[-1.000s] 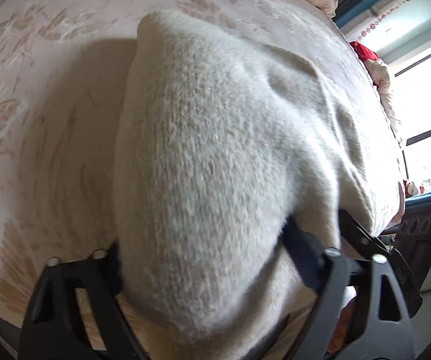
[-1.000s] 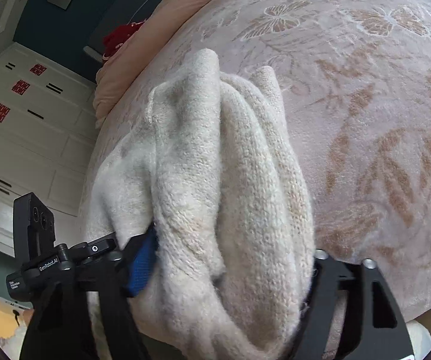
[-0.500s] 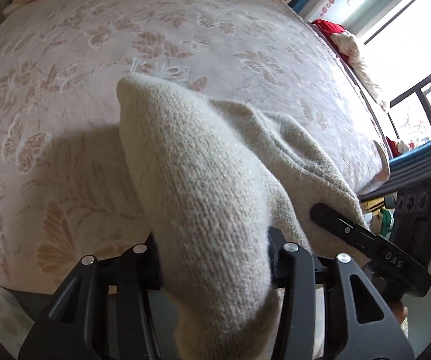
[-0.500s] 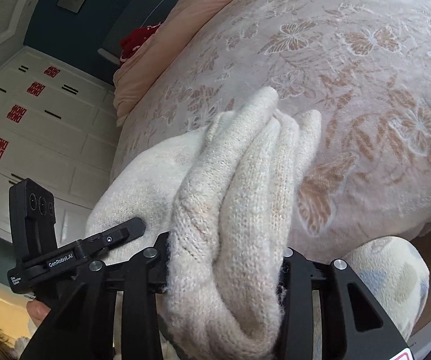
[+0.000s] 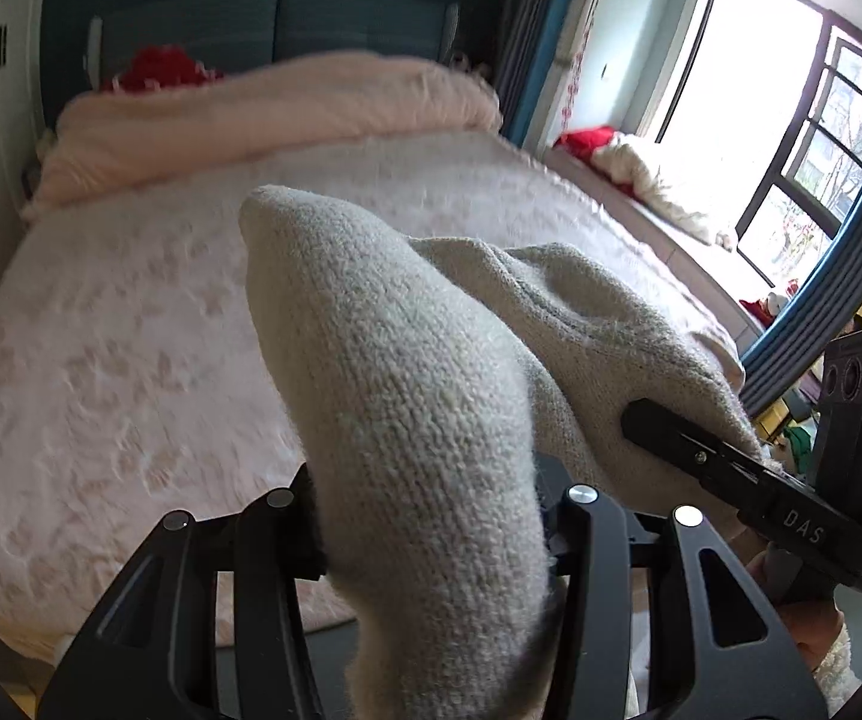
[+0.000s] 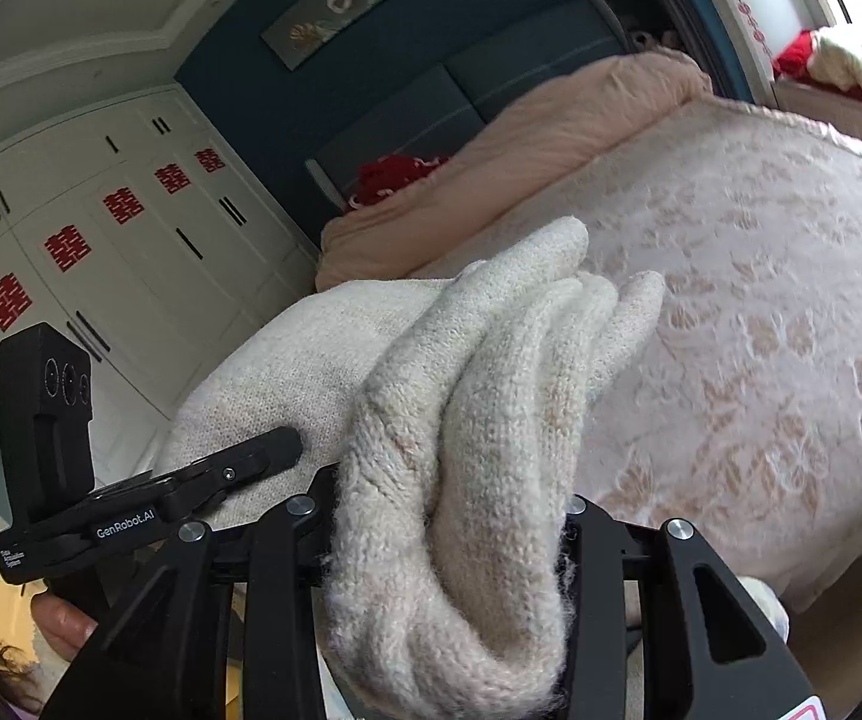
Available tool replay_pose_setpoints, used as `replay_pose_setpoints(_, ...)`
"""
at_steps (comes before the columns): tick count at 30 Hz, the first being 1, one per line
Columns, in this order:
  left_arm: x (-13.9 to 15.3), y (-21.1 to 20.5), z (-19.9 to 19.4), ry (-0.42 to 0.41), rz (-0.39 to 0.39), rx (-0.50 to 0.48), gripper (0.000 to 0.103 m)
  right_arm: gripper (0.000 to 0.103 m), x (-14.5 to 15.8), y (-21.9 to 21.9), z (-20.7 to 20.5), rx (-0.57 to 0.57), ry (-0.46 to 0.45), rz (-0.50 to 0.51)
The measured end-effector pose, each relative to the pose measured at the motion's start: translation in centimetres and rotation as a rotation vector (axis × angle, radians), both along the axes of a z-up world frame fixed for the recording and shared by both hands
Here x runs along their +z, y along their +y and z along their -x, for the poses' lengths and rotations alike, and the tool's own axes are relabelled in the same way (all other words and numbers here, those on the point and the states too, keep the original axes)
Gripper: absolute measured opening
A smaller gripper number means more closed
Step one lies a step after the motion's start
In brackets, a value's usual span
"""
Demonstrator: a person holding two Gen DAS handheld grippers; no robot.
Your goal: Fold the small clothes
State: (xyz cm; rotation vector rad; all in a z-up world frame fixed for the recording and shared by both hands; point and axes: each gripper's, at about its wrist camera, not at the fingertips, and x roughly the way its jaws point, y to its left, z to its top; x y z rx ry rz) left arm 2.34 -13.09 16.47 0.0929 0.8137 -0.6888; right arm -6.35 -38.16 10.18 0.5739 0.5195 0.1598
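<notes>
A cream knitted garment [image 5: 419,396] is held up off the bed between both grippers. My left gripper [image 5: 431,534] is shut on one bunched end of it. My right gripper [image 6: 449,540] is shut on the other end [image 6: 479,420], where several folds are gathered between the fingers. The knit spans across to the other gripper, which shows in the left wrist view [image 5: 749,468] and in the right wrist view [image 6: 149,516]. The fingertips are hidden by the wool.
The bed [image 5: 101,360] with a pink butterfly-pattern cover lies below and ahead. A pink duvet [image 5: 263,114] and a red item [image 5: 158,66] are at its head. White wardrobes [image 6: 101,252] stand on one side, and a window bench with clothes [image 5: 647,174] on the other.
Both grippers have lifted the garment up from the bed and tilted towards the headboard. The room now shows beyond the bed. Both stay shut on the knit.
</notes>
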Motion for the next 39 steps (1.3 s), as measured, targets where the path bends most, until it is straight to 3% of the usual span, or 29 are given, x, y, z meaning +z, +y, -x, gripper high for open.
replay_pose_setpoints(11,9.4,6.6,1.5,-0.248,0.086,0.059,0.045,0.038,10.0,6.9,-0.2,0.035,-0.229,0.1)
replay_pose_setpoints(27,19.4,17.0,3.9,-0.616,0.226,0.09,0.046,0.038,21.6,16.9,-1.0,0.118,-0.535,0.232)
replay_pose_setpoints(30,19.6,18.4,3.6,-0.656,0.245,0.103,0.048,0.039,22.0,18.0,-2.3,0.136,-0.551,0.23)
replay_pose_setpoints(34,18.2,19.9,1.7,-0.643,0.265,0.11,0.048,0.04,20.7,18.5,-4.8,0.156,-0.517,0.199)
replay_pose_setpoints(39,11.7,21.5,-3.5,-0.502,0.28,0.134,0.052,0.043,13.5,18.7,-10.2,0.175,-0.354,0.166)
